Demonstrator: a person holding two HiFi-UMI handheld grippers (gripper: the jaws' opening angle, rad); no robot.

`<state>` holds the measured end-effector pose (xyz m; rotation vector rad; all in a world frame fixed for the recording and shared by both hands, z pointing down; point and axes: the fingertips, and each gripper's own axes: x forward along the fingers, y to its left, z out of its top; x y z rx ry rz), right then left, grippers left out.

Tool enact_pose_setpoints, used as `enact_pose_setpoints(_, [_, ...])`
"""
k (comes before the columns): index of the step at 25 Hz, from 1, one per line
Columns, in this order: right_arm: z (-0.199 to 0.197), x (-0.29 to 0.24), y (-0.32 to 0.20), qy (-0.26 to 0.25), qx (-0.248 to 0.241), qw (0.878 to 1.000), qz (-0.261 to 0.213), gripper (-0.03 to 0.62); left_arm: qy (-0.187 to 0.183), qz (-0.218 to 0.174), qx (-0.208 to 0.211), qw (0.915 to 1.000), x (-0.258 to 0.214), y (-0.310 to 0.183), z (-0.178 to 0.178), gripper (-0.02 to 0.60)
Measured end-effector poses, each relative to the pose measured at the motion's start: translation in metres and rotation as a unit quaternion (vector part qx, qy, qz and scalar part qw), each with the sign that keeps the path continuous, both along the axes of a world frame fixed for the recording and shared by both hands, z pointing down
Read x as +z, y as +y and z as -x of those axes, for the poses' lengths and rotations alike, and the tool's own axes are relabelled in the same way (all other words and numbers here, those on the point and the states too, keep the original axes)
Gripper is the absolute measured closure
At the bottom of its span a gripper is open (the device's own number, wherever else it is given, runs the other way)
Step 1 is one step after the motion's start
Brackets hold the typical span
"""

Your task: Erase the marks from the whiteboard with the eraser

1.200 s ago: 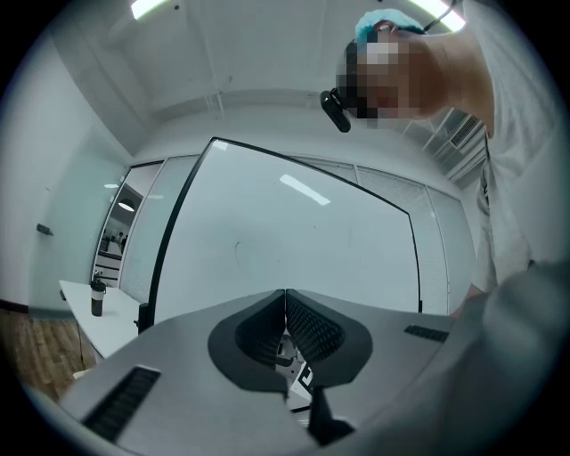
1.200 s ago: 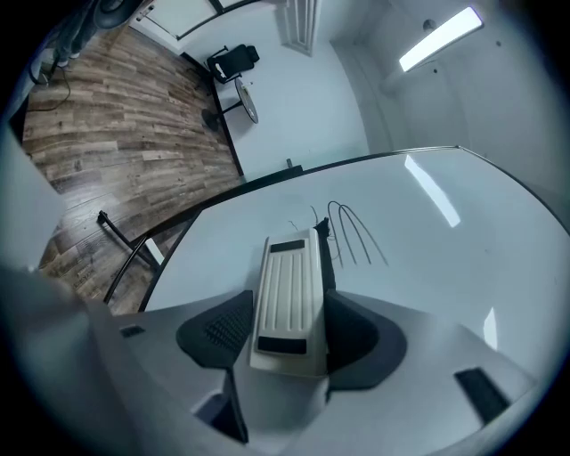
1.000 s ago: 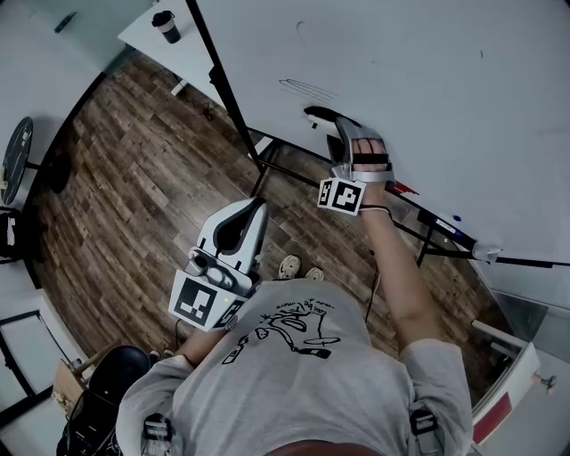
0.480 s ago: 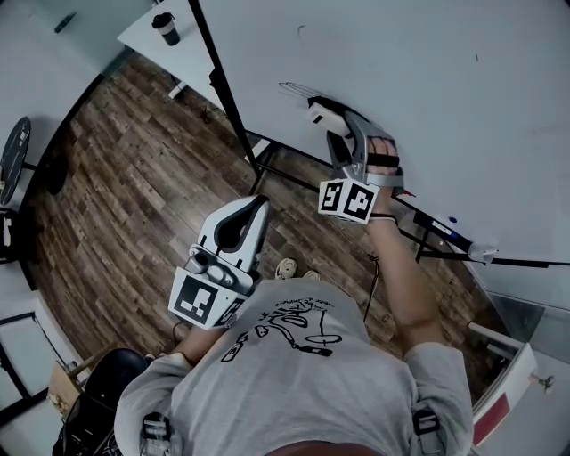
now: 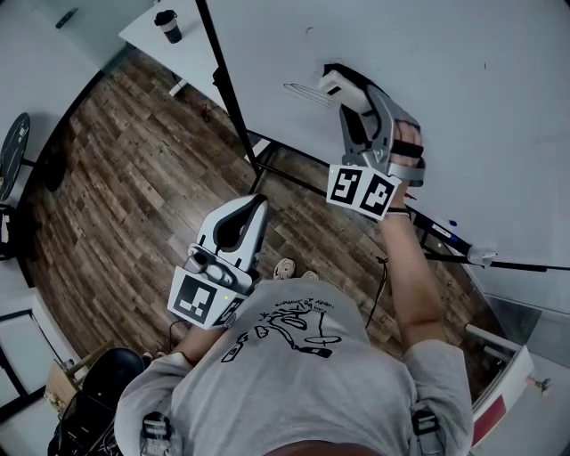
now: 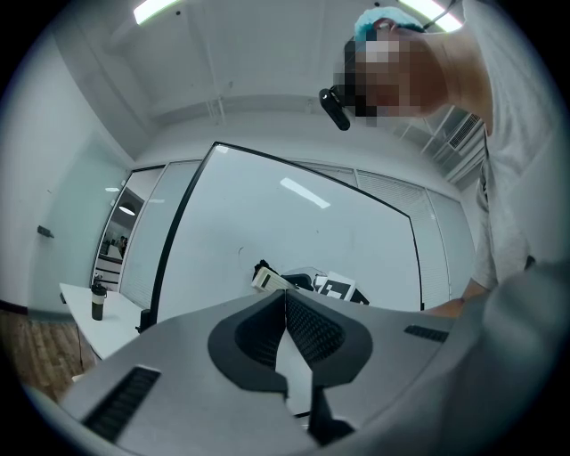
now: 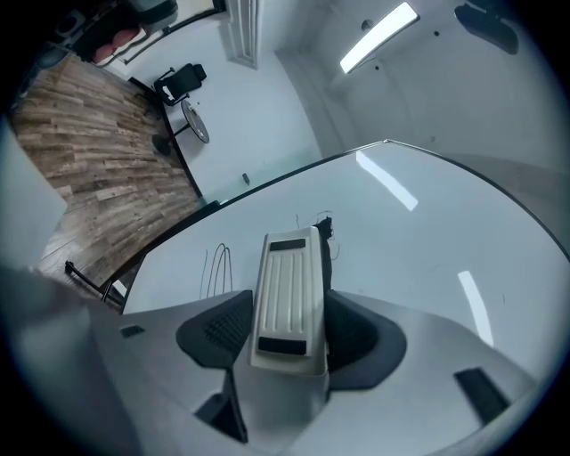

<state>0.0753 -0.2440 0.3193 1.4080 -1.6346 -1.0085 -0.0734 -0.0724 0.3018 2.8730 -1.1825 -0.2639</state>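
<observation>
Right claw [image 5: 351, 96], clamped on eraser [image 7: 287, 303], now higher up whiteboard [image 5: 481, 89]; left claw [image 5: 252, 207] closed.

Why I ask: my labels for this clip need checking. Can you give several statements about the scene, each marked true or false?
1. The right gripper holds the eraser between its jaws. True.
2. The left gripper has its jaws wide apart. False: they are together, with nothing between them.
3. Looping line marks show on the whiteboard beside the eraser. True.
4. The cup stands on the wooden floor. False: it stands on the white table.
</observation>
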Motion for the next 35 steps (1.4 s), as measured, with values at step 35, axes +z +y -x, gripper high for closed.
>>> enact_pose_setpoints(35, [0.042, 0.11, -0.032, 0.086, -0.012, 0.994, 0.063, 0.335, 0.001, 0.013, -0.02, 0.9997, 0.008, -0.013, 0.023, 0.56])
